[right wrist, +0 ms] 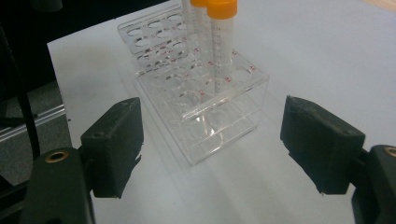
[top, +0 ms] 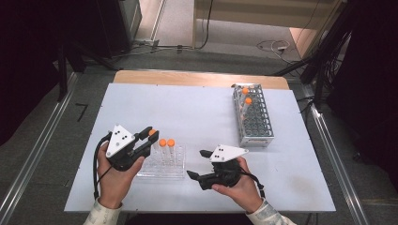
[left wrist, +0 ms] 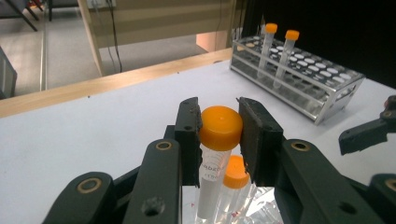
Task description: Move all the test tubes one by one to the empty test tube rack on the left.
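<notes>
The left tongs [left wrist: 219, 135] are clamped on the orange cap of a tube [left wrist: 218, 140] that stands in the clear rack [top: 162, 166] near the front of the bench [top: 197, 112], at the rack's left end in the high view, with two more capped tubes [top: 166, 149] standing just beside it in the same rack. The right tongs [right wrist: 212, 149] stand wide apart with nothing between them, aimed at the near corner of that rack from its right. The grip sits on the cap alone, not the tube body, so I judge a tilted pull could jam the tube in its hole and drag the light rack up or sideways with it; the right tongs are not holding the rack down, so nothing would stop that. The neighbouring tube sits close below the left tongs in the left gripper view, and a sideways swing could knock it. A cap held only by its rim may also slip if the lift is jerky. For room, the bench is bare between the clear rack and the metal rack [top: 253, 115] at the far right, which already carries two orange-capped tubes [top: 247, 96] at its far end and has many free holes nearer the person. The metal rack lies near the bench's right edge, and the clear rack sits fairly near the front edge, so the straightest safe path looks to be up first, then across the open middle
</notes>
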Available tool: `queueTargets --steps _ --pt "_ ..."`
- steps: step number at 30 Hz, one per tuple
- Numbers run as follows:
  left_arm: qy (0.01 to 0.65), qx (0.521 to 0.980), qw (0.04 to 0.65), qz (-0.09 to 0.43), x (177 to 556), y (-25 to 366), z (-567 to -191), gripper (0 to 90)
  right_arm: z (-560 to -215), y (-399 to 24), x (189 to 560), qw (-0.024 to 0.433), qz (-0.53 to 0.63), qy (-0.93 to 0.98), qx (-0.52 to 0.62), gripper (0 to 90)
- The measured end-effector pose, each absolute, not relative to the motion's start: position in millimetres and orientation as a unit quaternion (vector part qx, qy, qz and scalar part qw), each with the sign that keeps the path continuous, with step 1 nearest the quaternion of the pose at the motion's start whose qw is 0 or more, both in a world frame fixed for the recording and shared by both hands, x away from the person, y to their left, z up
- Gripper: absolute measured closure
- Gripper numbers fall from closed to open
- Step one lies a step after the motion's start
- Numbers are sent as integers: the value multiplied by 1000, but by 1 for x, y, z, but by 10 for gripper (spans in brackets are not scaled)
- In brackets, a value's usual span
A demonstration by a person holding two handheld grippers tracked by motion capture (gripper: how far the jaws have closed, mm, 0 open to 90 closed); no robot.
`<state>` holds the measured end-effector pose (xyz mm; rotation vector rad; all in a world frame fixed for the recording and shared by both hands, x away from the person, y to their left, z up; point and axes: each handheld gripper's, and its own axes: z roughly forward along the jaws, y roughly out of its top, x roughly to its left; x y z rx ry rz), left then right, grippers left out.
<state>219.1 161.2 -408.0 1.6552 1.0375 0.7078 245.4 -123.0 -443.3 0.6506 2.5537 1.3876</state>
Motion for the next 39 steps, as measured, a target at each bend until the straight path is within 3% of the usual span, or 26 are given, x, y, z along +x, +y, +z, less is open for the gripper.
queueTargets --steps 19,26,31,34,39 --pt "453 694 483 283 223 160 -427 693 -443 -126 245 82 466 853 220 202" --pt "457 686 495 277 222 162 -425 637 -443 -126 245 83 465 854 218 202" --pt "459 678 507 269 221 163 -424 556 -442 -127 246 87 467 852 220 202" --pt "472 658 511 288 220 165 -422 431 -442 -129 248 89 469 849 226 202" --pt "484 637 522 295 220 168 -420 304 -441 -136 254 97 469 844 240 202"
